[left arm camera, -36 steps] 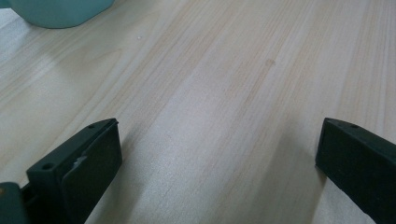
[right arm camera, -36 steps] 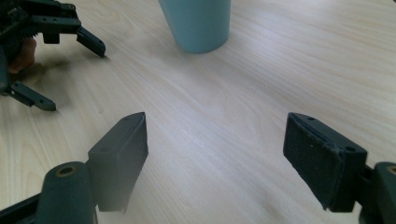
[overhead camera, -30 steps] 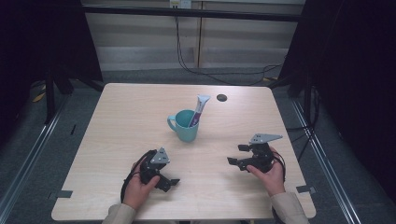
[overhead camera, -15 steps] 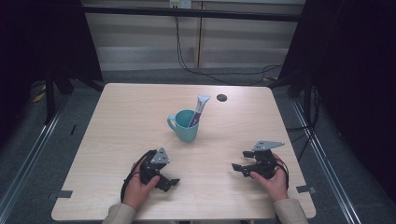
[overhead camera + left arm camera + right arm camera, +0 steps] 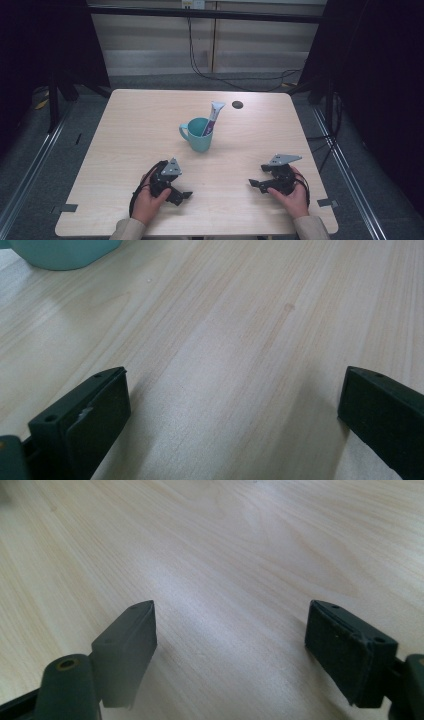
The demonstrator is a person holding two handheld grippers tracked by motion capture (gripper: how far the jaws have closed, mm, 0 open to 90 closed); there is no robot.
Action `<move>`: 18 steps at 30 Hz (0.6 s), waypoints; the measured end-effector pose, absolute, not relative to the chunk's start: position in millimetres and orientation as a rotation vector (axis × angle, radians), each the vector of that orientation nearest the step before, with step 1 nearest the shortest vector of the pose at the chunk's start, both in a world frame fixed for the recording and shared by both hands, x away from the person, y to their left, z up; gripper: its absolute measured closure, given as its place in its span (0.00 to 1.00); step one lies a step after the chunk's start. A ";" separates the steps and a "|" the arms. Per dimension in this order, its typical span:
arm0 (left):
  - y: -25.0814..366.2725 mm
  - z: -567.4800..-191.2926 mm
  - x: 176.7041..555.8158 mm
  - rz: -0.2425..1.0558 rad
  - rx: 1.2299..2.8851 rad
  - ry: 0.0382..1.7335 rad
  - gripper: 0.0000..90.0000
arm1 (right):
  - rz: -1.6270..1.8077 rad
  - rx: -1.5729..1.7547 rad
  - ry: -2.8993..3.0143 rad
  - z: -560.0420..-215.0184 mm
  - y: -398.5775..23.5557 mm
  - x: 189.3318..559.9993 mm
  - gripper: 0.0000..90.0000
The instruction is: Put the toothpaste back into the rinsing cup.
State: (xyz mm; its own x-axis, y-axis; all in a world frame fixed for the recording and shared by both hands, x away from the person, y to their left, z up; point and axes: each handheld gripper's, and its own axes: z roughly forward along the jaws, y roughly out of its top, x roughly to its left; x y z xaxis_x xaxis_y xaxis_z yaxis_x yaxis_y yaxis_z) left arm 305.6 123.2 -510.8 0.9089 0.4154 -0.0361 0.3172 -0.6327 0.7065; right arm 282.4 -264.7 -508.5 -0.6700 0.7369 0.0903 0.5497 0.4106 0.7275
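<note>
The tube [image 5: 214,116] stands inside the mug [image 5: 199,134], so little seems left; near the mug, left gripper [image 5: 186,195] and right gripper [image 5: 254,183] rest spread wide, grasping nothing.

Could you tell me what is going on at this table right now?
A person sits at a light wooden table with a two-jaw gripper in each hand. The left gripper and the right gripper both rest low near the front edge, jaws open and holding nothing. Farther back, near the middle, stands a teal mug with a tube leaning out of it. Neither gripper touches the mug, so it looks like a pause before or after handling it.
</note>
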 end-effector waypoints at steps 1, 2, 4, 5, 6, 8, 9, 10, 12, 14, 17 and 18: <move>123.2 -510.8 305.6 0.166 2.304 0.519 0.00 | 1.095 1.119 2.424 -508.7 -263.5 281.6 0.21; 123.3 -510.8 305.6 0.167 2.305 0.518 0.00 | 1.081 1.107 2.425 -508.8 -262.6 281.0 0.21; 123.5 -510.6 305.8 0.168 2.309 0.514 0.00 | 1.066 1.081 2.431 -509.6 -261.0 279.5 0.19; 123.4 -510.6 305.8 0.167 2.308 0.515 0.00 | 1.053 1.061 2.430 -510.0 -260.7 279.2 0.18; 123.2 -510.8 305.5 0.166 2.304 0.520 0.00 | 1.058 1.057 2.430 -510.5 -260.8 278.9 0.18; 123.5 -510.6 305.8 0.169 2.309 0.514 0.00 | 1.068 1.046 2.431 -511.1 -261.9 278.8 0.18; 123.5 -510.6 305.8 0.167 2.309 0.514 0.00 | 1.065 1.046 2.432 -511.1 -262.1 278.7 0.17; 123.3 -510.8 305.6 0.167 2.305 0.518 0.00 | 1.066 1.048 2.431 -511.1 -261.9 278.6 0.17; 123.5 -510.6 305.8 0.168 2.309 0.514 0.00 | 1.062 1.057 2.427 -511.0 -261.6 278.1 0.17; 123.5 -510.6 305.8 0.169 2.310 0.514 0.00 | 1.057 1.069 2.420 -510.9 -261.3 276.9 0.17; 123.5 -510.6 305.7 0.169 2.310 0.514 0.00 | 1.050 1.077 2.413 -511.0 -261.0 276.0 0.17; 123.5 -510.6 305.8 0.169 2.310 0.514 0.00 | 1.050 1.077 2.413 -511.1 -261.2 276.3 0.16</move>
State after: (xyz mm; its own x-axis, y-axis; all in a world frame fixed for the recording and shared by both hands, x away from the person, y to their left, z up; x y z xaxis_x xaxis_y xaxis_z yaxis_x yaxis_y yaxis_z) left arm 305.8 123.5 -510.6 0.9106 0.4121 -0.0316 0.3131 -0.6377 0.7038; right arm 276.3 -261.2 -511.1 -0.6753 0.7371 0.0248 0.5205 0.4524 0.7241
